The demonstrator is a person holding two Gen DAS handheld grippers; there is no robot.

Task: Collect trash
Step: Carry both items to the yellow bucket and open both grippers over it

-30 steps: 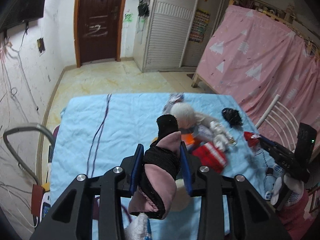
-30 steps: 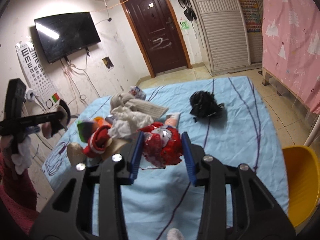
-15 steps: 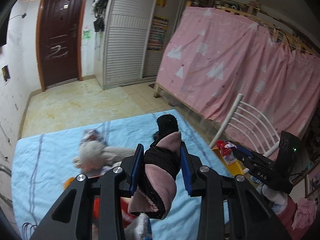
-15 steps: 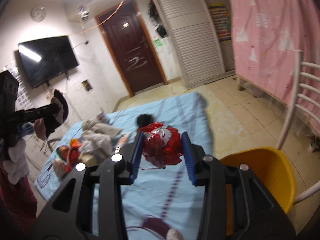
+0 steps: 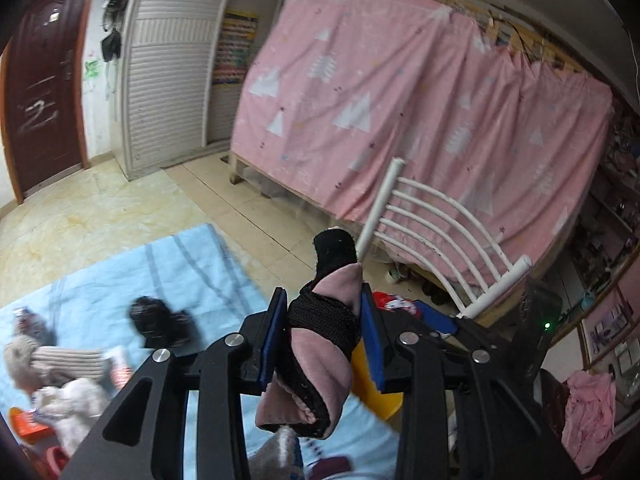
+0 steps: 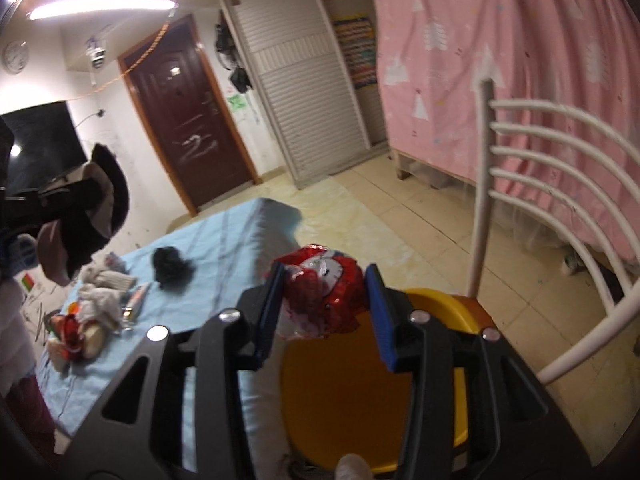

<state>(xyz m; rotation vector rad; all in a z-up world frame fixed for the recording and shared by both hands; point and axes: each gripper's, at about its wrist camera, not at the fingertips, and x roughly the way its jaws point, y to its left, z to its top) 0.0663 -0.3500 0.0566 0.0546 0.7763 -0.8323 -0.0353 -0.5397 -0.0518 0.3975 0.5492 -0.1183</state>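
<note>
My left gripper [image 5: 324,332] is shut on a pink and black sock [image 5: 320,344], held up off the table's right end. It also shows at the far left of the right wrist view [image 6: 80,216]. My right gripper [image 6: 325,304] is shut on a crumpled red wrapper [image 6: 324,292] and holds it over the far rim of a yellow bin [image 6: 360,392]. The wrapper [image 5: 394,304] and a bit of the bin [image 5: 368,384] also show behind my left fingers in the left wrist view.
A white chair [image 6: 532,184] stands just right of the bin. The table with a light blue cloth [image 6: 208,280] holds a black clump [image 6: 170,266], white rags [image 6: 100,300] and red and orange scraps [image 6: 72,332]. A pink curtain [image 5: 420,120] hangs behind.
Both grippers have swung right, away from the pile on the table. The right gripper now holds the wrapper over the yellow bin; the left, with the sock, follows toward the chair.
</note>
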